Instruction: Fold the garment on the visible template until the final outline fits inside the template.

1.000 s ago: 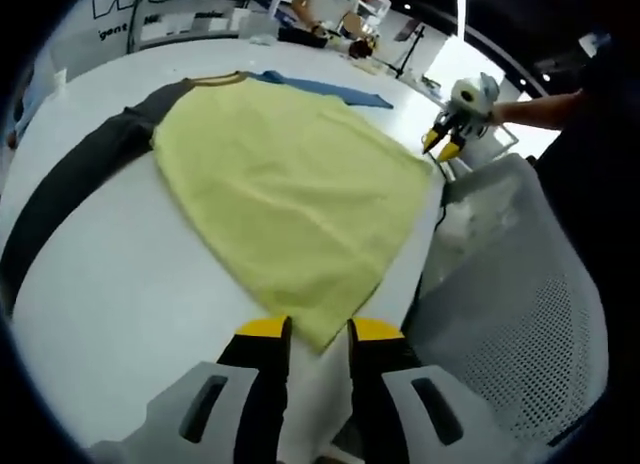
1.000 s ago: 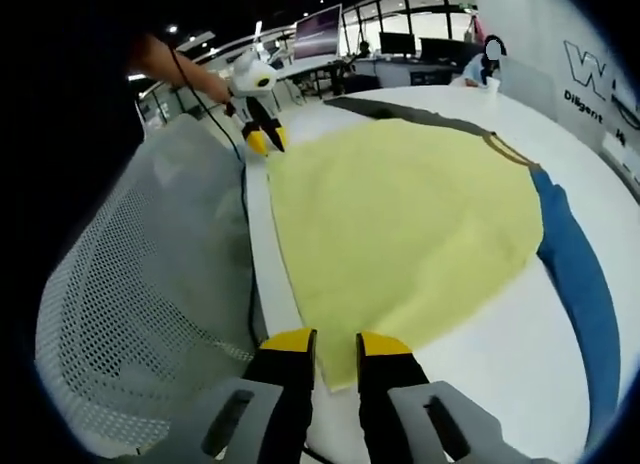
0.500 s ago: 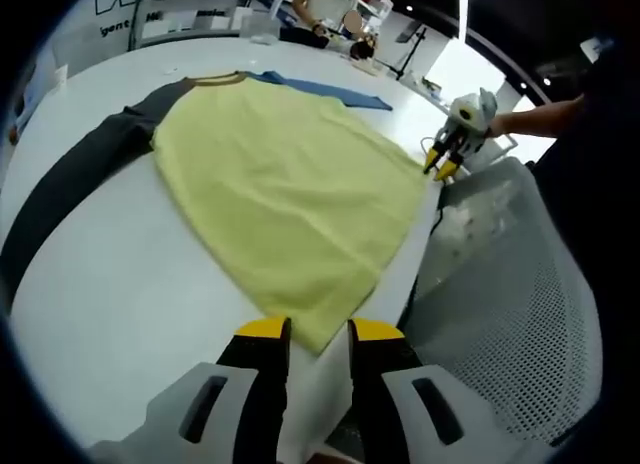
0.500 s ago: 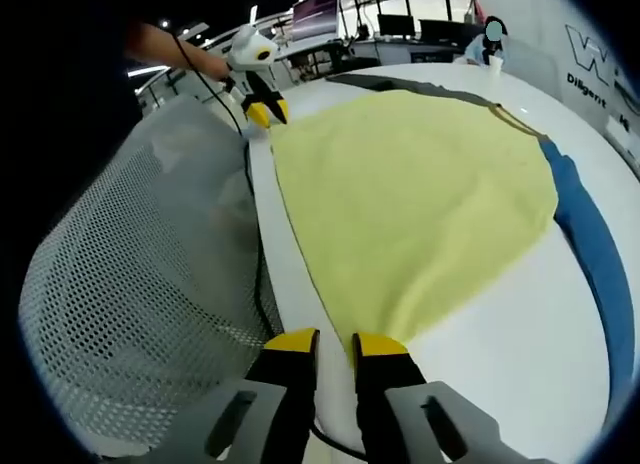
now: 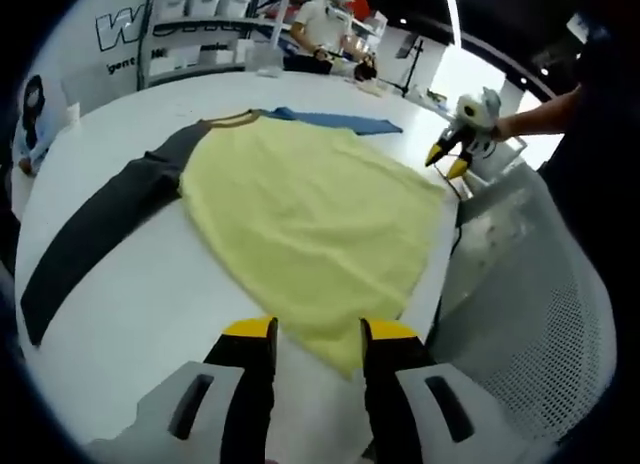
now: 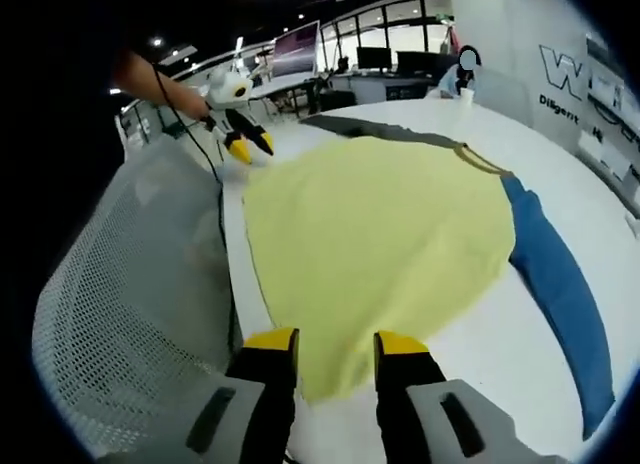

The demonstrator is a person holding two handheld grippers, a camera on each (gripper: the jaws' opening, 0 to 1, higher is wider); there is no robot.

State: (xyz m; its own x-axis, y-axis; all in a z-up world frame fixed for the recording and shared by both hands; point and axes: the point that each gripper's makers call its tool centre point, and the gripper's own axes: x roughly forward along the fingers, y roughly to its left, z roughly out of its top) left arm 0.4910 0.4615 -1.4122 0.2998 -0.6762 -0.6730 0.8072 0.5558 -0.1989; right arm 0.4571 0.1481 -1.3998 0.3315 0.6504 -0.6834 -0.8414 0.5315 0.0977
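A yellow garment (image 5: pixel 300 204) lies flat on the white table (image 5: pixel 130 324), with a dark grey sleeve (image 5: pixel 100 224) stretched out to one side and a blue sleeve (image 5: pixel 335 119) to the other. My left gripper (image 5: pixel 318 331) is open at one hem corner, which lies between its jaws. In the right gripper view the same yellow garment (image 6: pixel 370 224) spreads ahead, and my right gripper (image 6: pixel 335 339) is open over the other hem corner. Each gripper shows across the hem in the other's view: the right gripper (image 5: pixel 446 163), the left gripper (image 6: pixel 250 147), both held by a hand.
A white mesh chair (image 5: pixel 530 314) stands against the table's near edge, between the two grippers (image 6: pixel 130 284). A cable runs down beside it. Shelves and a person (image 5: pixel 325 24) are at the far side. A small cup (image 6: pixel 465 94) stands near the far table edge.
Both grippers' jaws stand wider apart than before. Both cameras have shifted slightly, so each hem corner now sits further in between the jaws. The garment lies as it did.
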